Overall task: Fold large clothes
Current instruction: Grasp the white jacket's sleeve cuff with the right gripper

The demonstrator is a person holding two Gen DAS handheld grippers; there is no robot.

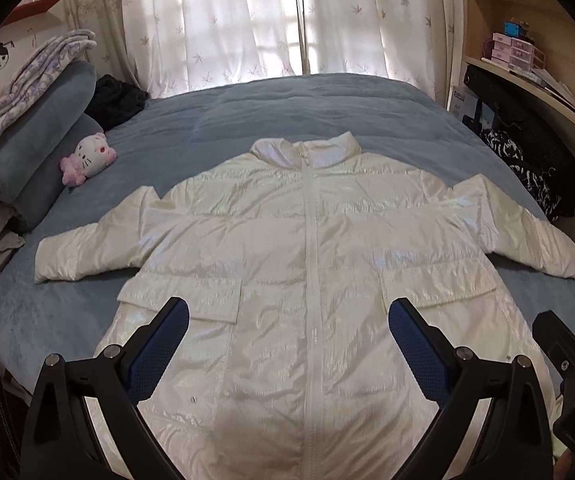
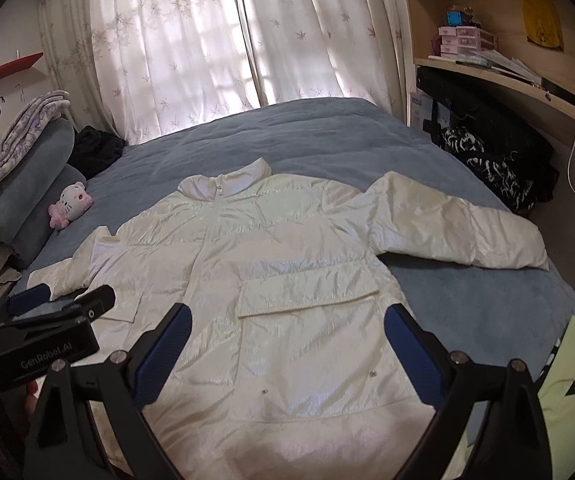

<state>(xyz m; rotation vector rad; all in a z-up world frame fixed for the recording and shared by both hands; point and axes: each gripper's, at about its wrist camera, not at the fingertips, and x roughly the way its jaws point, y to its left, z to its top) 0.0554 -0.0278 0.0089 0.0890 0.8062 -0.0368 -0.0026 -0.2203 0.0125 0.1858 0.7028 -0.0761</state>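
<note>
Left wrist view: white puffer jacket [image 1: 307, 248] lies flat on the bed [image 1: 327, 112], left gripper [image 1: 287, 316] fingers wide, empty. Right wrist view: right gripper [image 2: 283, 320] fingers spread, empty; best take the three o'clock sleeve [image 2: 459, 228] first.

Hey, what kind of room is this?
Most likely a bedroom: a bed under a blue cover, stacked pillows with a plush toy beside them, and a curtained window behind.
</note>
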